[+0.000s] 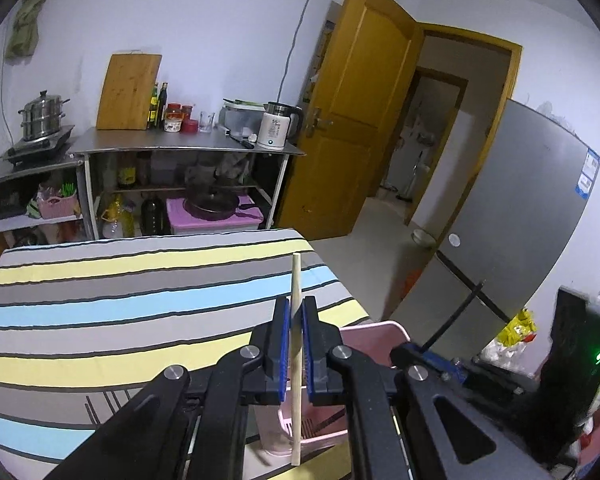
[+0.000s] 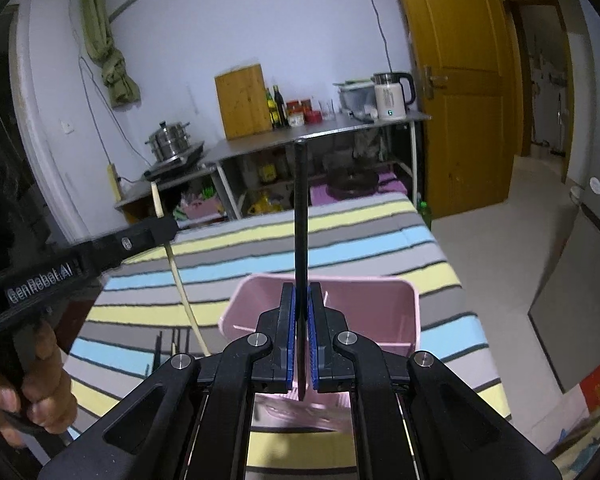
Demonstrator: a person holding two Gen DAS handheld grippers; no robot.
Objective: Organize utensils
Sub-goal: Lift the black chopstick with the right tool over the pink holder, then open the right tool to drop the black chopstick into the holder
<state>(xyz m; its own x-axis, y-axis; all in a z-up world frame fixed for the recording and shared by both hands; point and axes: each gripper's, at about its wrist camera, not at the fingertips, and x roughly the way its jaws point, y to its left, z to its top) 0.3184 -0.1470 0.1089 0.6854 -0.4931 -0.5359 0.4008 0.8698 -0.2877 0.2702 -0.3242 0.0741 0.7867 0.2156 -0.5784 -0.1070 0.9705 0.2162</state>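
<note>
Grippers fill the foreground of both wrist views, each clamped on one chopstick. The left gripper (image 1: 296,312) pinches a pale wooden chopstick (image 1: 296,344) between its blue pads (image 1: 283,344); the stick stands nearly upright, its top rising past the fingertips and its lower end dropping below the jaws. Under and just right of this gripper sits a pink basket (image 1: 376,332) on a striped tablecloth (image 1: 100,320). The right gripper (image 2: 301,296) is closed tight on a black chopstick (image 2: 301,216), which also stands upright, rising well above the fingertips over the open mouth of the same pink basket (image 2: 416,308). To that gripper's left, a hand (image 2: 40,392) grips the handle of the other tool. A few dark sticks (image 2: 160,348), possibly more chopsticks, lie on the cloth left of the basket. Beyond the table stand a metal shelf unit (image 1: 188,148) with a cutting board (image 1: 130,92), a kettle (image 1: 276,128), and a yellow wooden door (image 1: 356,120)
</note>
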